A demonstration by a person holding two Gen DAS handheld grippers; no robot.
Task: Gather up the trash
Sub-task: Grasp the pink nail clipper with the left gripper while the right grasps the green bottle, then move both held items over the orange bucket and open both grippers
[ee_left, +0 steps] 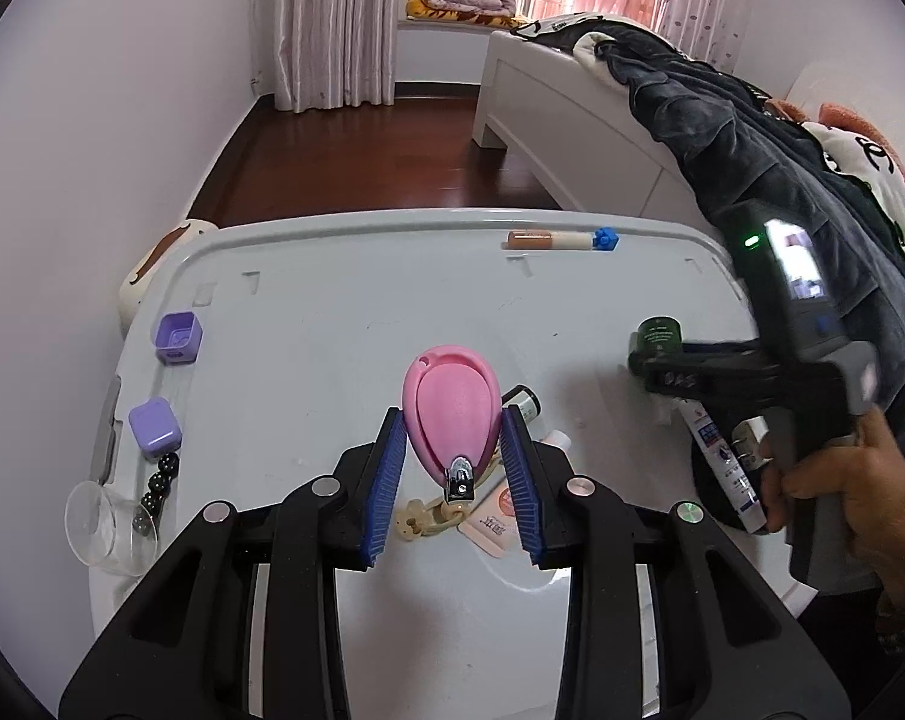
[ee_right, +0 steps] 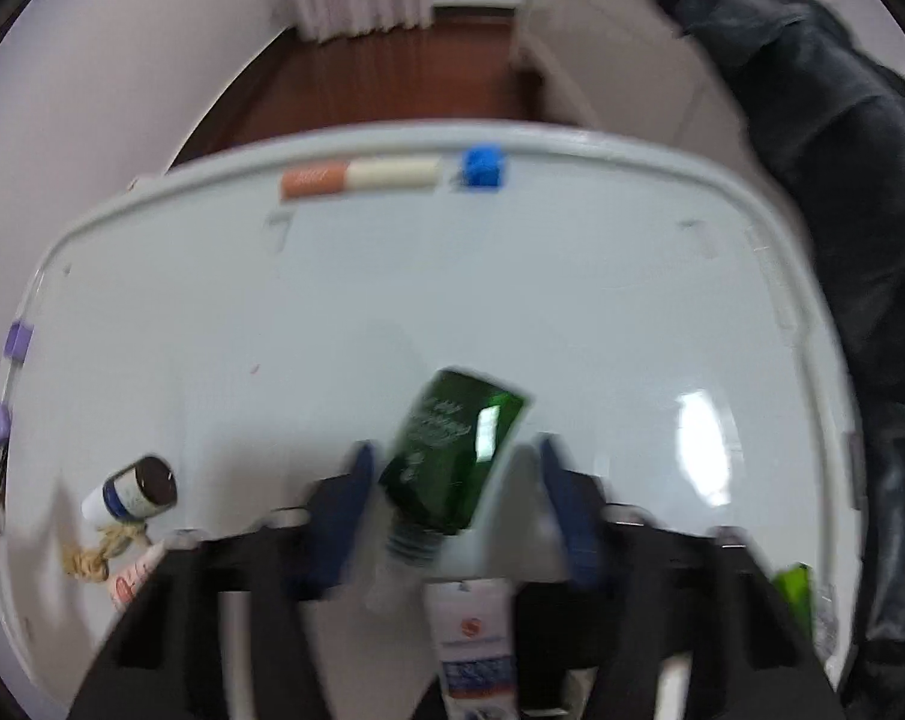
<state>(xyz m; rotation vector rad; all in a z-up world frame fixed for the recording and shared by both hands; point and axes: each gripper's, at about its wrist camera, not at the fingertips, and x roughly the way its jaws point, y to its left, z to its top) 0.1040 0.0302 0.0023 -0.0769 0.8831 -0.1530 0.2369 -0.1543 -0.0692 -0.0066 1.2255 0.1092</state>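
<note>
My left gripper (ee_left: 452, 420) is shut on a pink nail clipper (ee_left: 449, 414); its blue pads press both sides and the metal jaw end points toward the camera. It hangs above the grey plastic lid (ee_left: 332, 330). At the right, a person's hand (ee_left: 842, 498) holds my right gripper (ee_left: 644, 360), which is shut on a dark green bottle (ee_left: 656, 339). In the blurred right wrist view the green bottle (ee_right: 452, 450) sits tilted between the pads of the right gripper (ee_right: 458, 480), threaded neck toward the camera.
On the lid lie a toothpaste tube (ee_left: 722, 468), a small dark-capped bottle (ee_left: 521, 402), a cream cord (ee_left: 422, 516), a pink sachet (ee_left: 494, 525), two purple boxes (ee_left: 179, 338), black beads (ee_left: 161, 480), a glass cup (ee_left: 107, 531), a brown-white tube (ee_left: 548, 239). A clothes-covered bed (ee_left: 572, 102) stands behind.
</note>
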